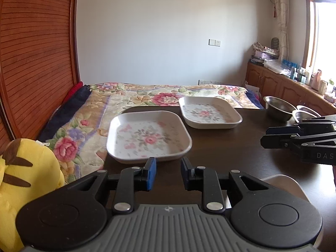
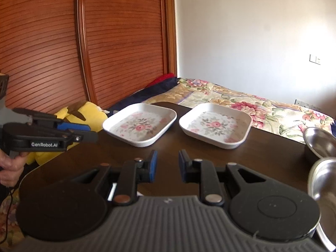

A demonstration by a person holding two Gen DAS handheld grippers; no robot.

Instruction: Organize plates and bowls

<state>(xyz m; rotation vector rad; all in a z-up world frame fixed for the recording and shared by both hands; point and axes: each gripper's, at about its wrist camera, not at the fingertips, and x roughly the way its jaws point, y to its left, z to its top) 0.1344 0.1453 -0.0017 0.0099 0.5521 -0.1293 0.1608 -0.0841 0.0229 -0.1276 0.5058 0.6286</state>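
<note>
Two square white plates with pink flower prints lie side by side on the dark table: the left plate and the right plate. Two steel bowls stand at the table's right: the far bowl and the near bowl. My left gripper is open, just short of the left plate's near rim. My right gripper is open over bare table, in front of both plates, holding nothing.
A bed with a floral quilt lies beyond the table. A yellow plush toy sits at the table's left edge. A slatted wooden wardrobe stands on the left. Wooden cabinets with clutter run along the right wall.
</note>
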